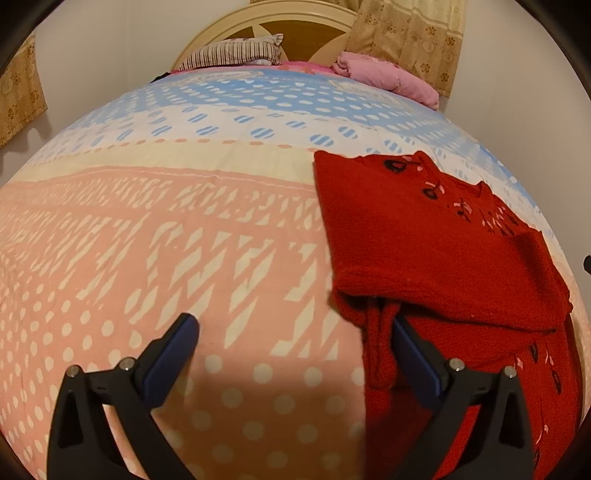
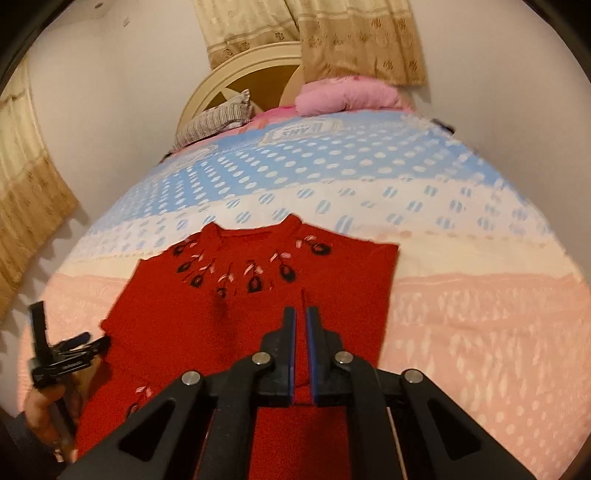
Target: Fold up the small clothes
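Note:
A small red knit sweater [image 2: 207,310] with black and pink flower embroidery lies on the patterned bedspread [image 2: 480,314]. In the left wrist view the sweater [image 1: 436,240] lies to the right, its left side folded over. My left gripper [image 1: 295,332] is open wide at the sweater's left edge; its right finger [image 1: 410,347] is tucked into a fold of red cloth, its left finger [image 1: 177,343] over bare bedspread. My right gripper [image 2: 301,317] is shut on a thin pinch of red cloth above the sweater's middle. The left gripper [image 2: 70,350] also shows at the sweater's left edge.
A striped pillow [image 1: 236,51] and a pink pillow [image 1: 384,77] lie at the head of the bed by a cream headboard [image 2: 243,74]. Beige curtains [image 2: 332,33] hang behind. The bedspread [image 1: 166,240] stretches wide to the left of the sweater.

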`<state>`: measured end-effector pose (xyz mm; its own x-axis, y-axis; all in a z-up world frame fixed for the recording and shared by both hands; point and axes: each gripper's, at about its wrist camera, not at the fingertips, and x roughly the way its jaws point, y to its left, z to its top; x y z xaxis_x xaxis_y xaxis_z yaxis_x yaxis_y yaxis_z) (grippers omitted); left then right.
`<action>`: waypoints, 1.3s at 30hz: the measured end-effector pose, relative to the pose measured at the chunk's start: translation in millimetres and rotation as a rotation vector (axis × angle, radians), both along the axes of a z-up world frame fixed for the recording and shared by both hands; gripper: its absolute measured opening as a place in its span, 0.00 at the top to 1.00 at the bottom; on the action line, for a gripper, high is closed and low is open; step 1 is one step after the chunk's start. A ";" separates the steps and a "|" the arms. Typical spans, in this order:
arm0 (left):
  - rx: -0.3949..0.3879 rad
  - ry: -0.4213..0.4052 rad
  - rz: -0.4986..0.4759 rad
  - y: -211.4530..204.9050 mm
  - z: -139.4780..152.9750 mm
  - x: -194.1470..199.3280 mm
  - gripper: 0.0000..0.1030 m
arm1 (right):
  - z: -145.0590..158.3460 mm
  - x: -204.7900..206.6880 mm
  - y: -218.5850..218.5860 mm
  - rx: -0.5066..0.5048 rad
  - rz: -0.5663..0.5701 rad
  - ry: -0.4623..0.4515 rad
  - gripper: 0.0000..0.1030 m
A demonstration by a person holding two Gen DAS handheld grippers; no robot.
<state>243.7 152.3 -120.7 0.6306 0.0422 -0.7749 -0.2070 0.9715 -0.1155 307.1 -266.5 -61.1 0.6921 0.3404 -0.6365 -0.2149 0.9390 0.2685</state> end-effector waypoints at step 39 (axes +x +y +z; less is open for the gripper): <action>-0.002 -0.011 0.044 5.2 -2.1 -0.4 0.00 | -43.2 -5.1 -16.2 -0.058 -0.083 0.025 0.56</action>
<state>243.3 157.5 -122.8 0.6365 0.0691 -0.7681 -0.2485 0.9612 -0.1195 302.0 -282.8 -104.3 0.7002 0.2444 -0.6708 -0.1297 0.9675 0.2171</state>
